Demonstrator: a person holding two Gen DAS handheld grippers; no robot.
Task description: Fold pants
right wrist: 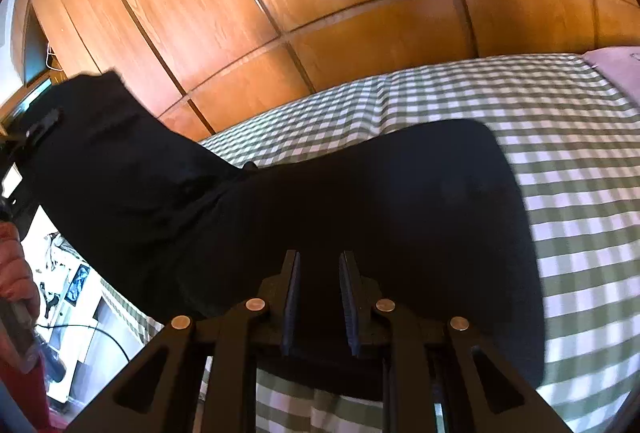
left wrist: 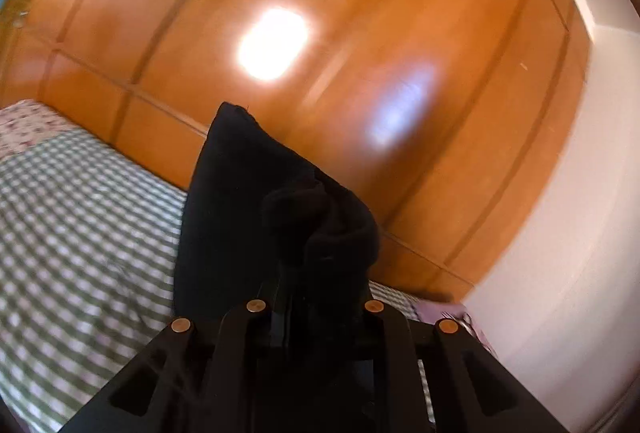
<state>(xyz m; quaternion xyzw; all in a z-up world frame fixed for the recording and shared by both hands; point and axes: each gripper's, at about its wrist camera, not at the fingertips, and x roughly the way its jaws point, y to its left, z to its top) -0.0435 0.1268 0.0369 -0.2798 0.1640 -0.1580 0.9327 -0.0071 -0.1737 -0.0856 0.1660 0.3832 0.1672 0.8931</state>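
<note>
Both my grippers on black pants (right wrist: 360, 201): left gripper (left wrist: 320, 273) clamped on bunched fabric, lifted; right gripper (right wrist: 320, 289) jaws slightly parted, cloth between, over checkered bed (right wrist: 560, 121).

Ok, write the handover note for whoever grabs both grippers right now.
Left gripper: jaws shut on a bunched end of the black pants, lifted clear of the bed.
Right gripper: black fabric sits between the jaws, with a narrow gap; likely gripping, but confirm.
Pants: one end raised at the left gripper, the rest draped across the green checked bed, in front of the wooden wardrobe.
Done: both ends picked up.
Left: bring the raised end over, lay flat, finish folding.
</note>
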